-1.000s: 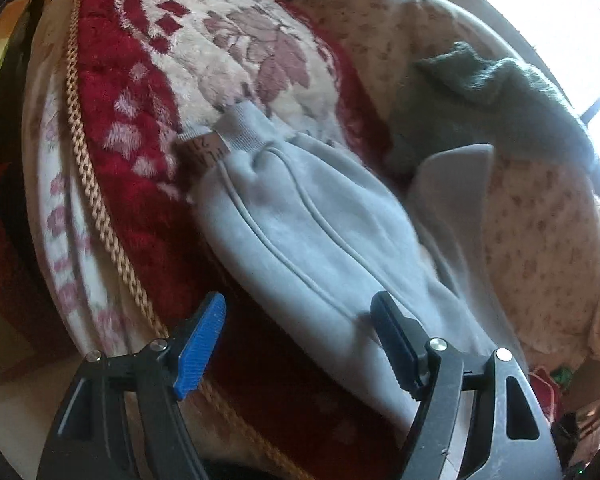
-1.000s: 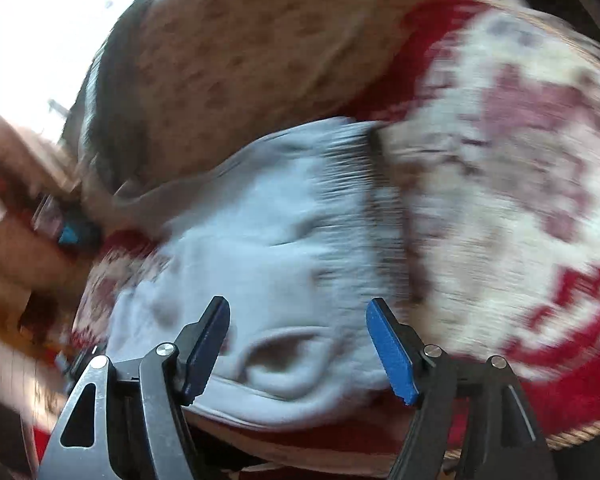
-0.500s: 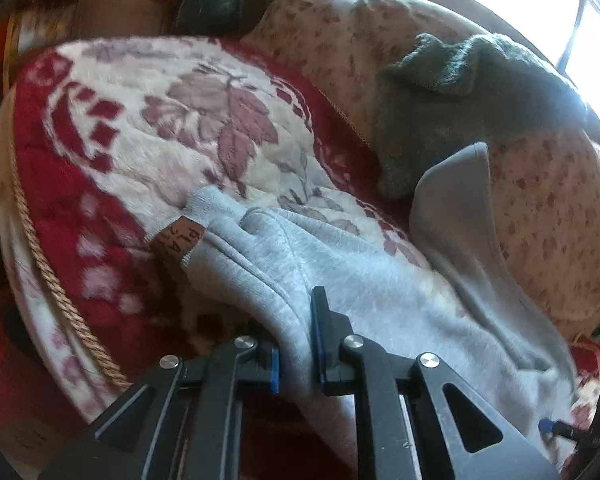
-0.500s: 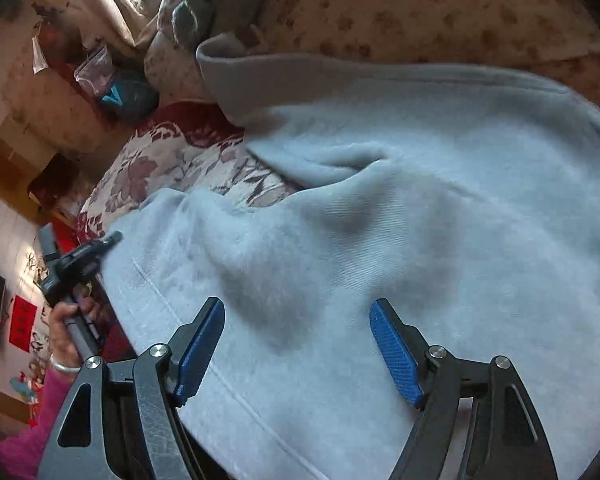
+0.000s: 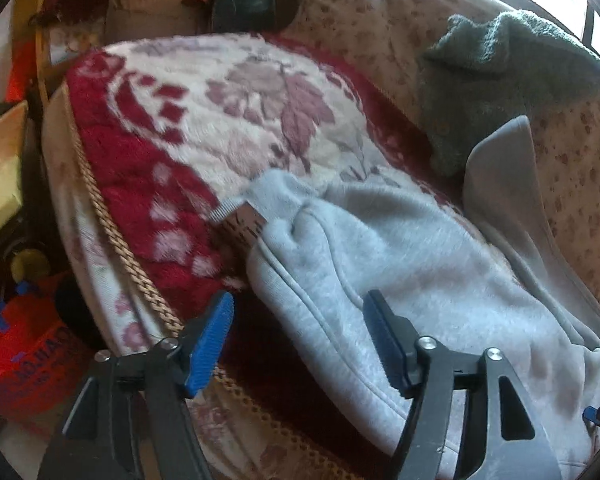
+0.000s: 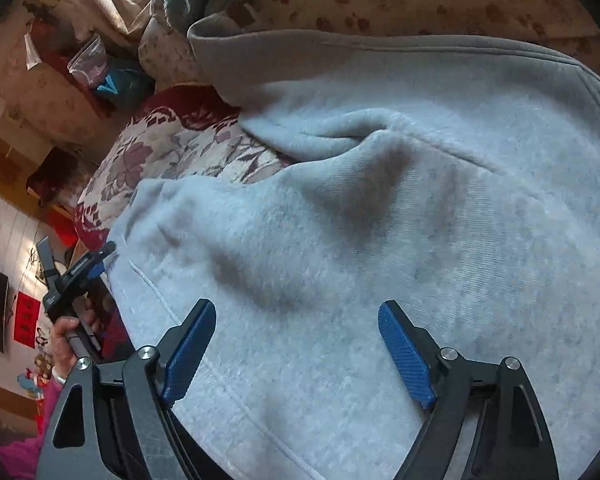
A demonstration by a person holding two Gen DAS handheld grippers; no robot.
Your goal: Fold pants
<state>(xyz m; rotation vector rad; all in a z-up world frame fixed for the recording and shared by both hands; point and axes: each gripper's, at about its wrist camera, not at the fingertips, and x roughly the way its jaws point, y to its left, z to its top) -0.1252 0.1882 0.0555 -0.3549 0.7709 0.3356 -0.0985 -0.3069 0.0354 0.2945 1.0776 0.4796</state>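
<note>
Light grey fleece pants [image 5: 400, 264] lie crumpled on a red and white floral blanket [image 5: 228, 120]. A cuff with a woven label [image 5: 242, 222] points left, and one leg [image 5: 504, 184] rests up against the sofa back. My left gripper [image 5: 298, 312] hovers at the pants' near seam edge. Its jaws are opening, the cloth lies between them and the pads are off it. In the right wrist view the pants [image 6: 380, 200] fill the picture. My right gripper [image 6: 296, 312] is just above them, its jaws opening with nothing pinched. A hand [image 6: 66, 332] holds the left gripper [image 6: 88, 264] at the far left.
A fuzzy grey-green cloth [image 5: 500, 80] lies on the floral sofa back [image 5: 580, 184]. The blanket's rope trim [image 5: 112, 240] marks the seat's front edge. Below it on the floor stand a red box [image 5: 24, 364] and other clutter. Bags and cushions [image 6: 100, 68] crowd the far end.
Half a second ago my left gripper was shut on the pants' edge; it has now let go and opened. My right gripper swung from the waistband across the pants and spread wider.
</note>
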